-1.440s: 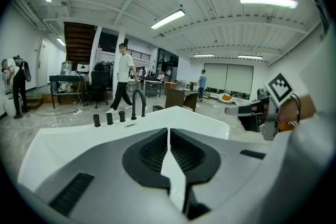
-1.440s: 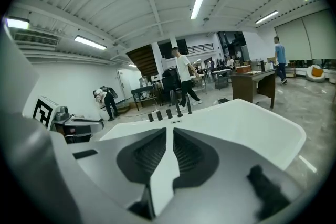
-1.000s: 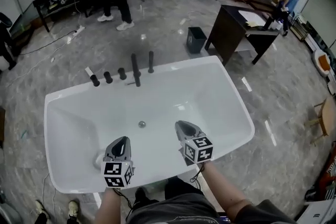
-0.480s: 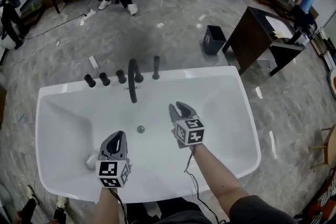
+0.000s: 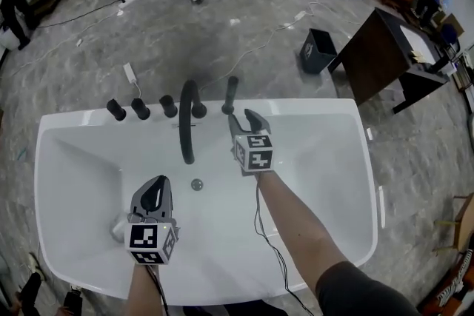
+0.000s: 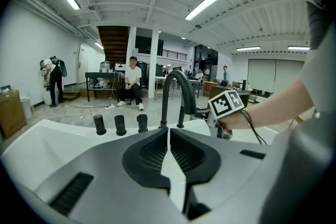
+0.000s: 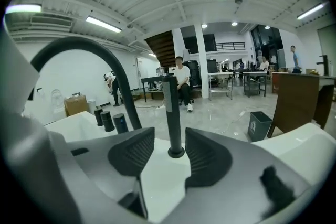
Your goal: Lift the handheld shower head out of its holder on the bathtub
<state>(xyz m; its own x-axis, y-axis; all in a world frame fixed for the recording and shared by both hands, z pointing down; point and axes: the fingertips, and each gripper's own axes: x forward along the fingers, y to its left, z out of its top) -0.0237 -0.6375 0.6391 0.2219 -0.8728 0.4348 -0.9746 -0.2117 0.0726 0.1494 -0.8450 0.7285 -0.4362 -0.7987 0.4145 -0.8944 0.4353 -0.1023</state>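
Shower head, the slim black upright wand [image 7: 171, 113], stands in its holder on the far rim of the big white oval bathtub [image 5: 311, 109], just right of the black arched spout [image 5: 188, 122]. The tub holds only its drain [image 5: 196, 185] and a pale lump [image 5: 118, 227] I can't identify. I judge this the approach: my right gripper [image 5: 241, 118] has just been opening, and its jaws are now wide with the wand framed between them, untouched. Next I'd advance, close, then lift straight up. My left gripper [image 5: 153, 192] hangs over the basin, jaws together, empty.
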